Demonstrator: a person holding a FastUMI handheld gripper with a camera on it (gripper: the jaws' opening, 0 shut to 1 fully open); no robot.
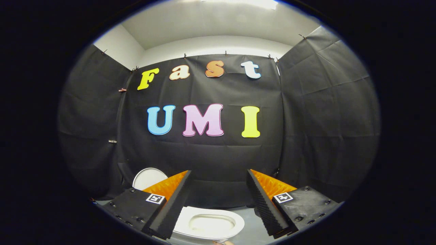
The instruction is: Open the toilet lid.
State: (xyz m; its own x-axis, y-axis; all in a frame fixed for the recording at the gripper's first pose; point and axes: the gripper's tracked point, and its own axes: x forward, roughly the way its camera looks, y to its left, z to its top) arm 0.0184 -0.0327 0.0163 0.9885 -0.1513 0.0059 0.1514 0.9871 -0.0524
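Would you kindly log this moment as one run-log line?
gripper: open, nothing held | toilet bowl: below, between fingers, uncovered | toilet lid: raised, beyond one finger

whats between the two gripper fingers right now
In the gripper view the gripper is open and grips nothing; the toilet bowl shows in the gap, lower down, lid raised beyond the left finger.

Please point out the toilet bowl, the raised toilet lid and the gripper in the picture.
toilet bowl (208,223): gripper view, inside of the bowl, between the fingers.
toilet lid (147,177): gripper view, its upright white face, behind one finger.
gripper (218,204): gripper view, gap between the open fingers.
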